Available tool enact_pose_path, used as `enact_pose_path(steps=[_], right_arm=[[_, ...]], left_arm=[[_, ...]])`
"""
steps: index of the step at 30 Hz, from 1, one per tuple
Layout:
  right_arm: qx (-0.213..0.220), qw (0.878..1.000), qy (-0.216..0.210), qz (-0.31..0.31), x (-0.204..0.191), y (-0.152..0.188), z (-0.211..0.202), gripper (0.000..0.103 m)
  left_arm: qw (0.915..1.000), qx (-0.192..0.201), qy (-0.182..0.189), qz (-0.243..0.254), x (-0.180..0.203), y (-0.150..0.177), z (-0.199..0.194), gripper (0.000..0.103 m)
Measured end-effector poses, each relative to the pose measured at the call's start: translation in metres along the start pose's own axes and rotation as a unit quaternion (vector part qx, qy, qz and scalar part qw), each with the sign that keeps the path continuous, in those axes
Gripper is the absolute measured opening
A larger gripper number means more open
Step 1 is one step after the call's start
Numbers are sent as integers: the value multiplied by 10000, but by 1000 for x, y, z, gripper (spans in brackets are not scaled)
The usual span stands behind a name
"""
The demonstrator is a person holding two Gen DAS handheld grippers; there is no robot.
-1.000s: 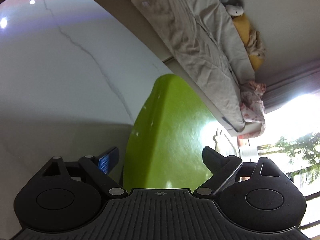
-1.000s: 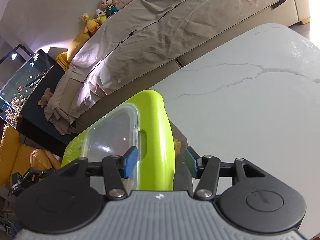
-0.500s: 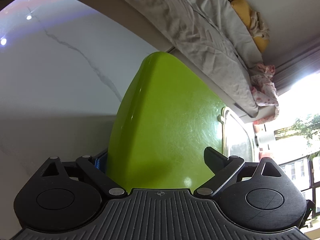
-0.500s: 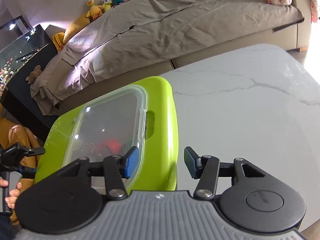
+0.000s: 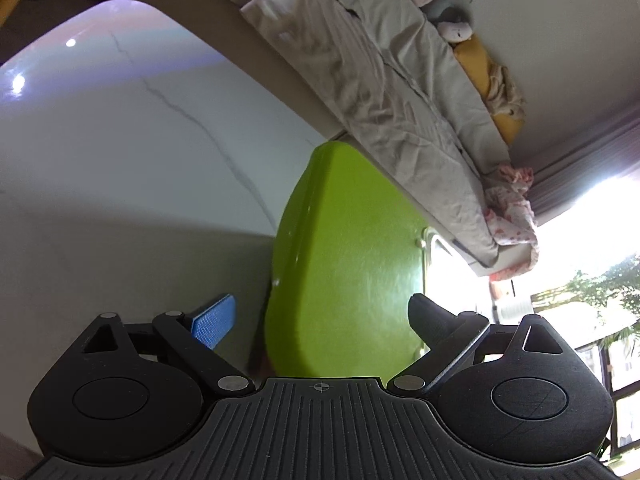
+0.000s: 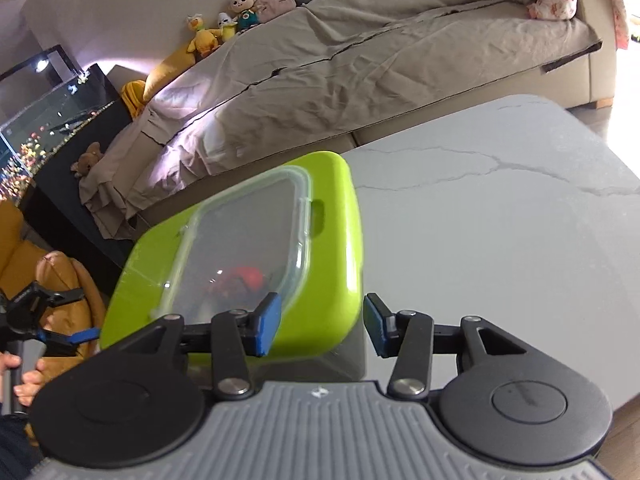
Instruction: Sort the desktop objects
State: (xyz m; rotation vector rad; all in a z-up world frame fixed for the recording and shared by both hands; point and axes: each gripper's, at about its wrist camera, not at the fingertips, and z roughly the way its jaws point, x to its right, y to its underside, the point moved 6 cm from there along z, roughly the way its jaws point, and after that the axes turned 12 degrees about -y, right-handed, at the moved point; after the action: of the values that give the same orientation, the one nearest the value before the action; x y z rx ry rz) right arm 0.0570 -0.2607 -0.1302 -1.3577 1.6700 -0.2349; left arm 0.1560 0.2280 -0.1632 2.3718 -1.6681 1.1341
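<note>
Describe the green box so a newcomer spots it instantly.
Start at the white marble table in front of the covered sofa. On its near corner sits the lime-green box. It alone is bright green, with a clear lid showing something red inside.

Lidded box point(image 6: 256, 248) on the table point(image 6: 500, 240) near its left edge, between both hand-held grippers; sofa point(image 6: 360, 64) behind the table; plush toys point(image 6: 240, 8) along the sofa's back; tank point(image 6: 36, 120) left of the sofa

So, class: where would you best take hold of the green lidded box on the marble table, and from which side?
Probably the green lidded box by its two short side walls, one gripper from each side: the wide, smooth lid offers no handle on top, only a small notch.
</note>
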Motion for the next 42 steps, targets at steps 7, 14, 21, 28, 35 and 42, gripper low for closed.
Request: enact_pose_path(steps=[7,14,21,28,35,42], right_arm=[[-370,9935,-517,949,11,50,3,55],[-838,9943,-172,633,-51,77,23,71],[-722,9932,673,-616,-116,58,11,103],[-691,9877,986,-994,-155,54,-12,103],[-417,9901,782,-1085,-182,43,-49,103],[-435,9869,951,-1232,-189,46,-60,103]], left_arm=[[9984,-249,-502,-68,2,70,5,97],[9901,-531,-981,853,78,125,11,97],[9719,312,-1513,1778,133,127,-52,103],[9596,1070,-1747,1926,158,139,-101,103],[9299,1370,-2521,2300,177,148,-110,103],[9384,972,-2483,2199,170,149,-95,103]])
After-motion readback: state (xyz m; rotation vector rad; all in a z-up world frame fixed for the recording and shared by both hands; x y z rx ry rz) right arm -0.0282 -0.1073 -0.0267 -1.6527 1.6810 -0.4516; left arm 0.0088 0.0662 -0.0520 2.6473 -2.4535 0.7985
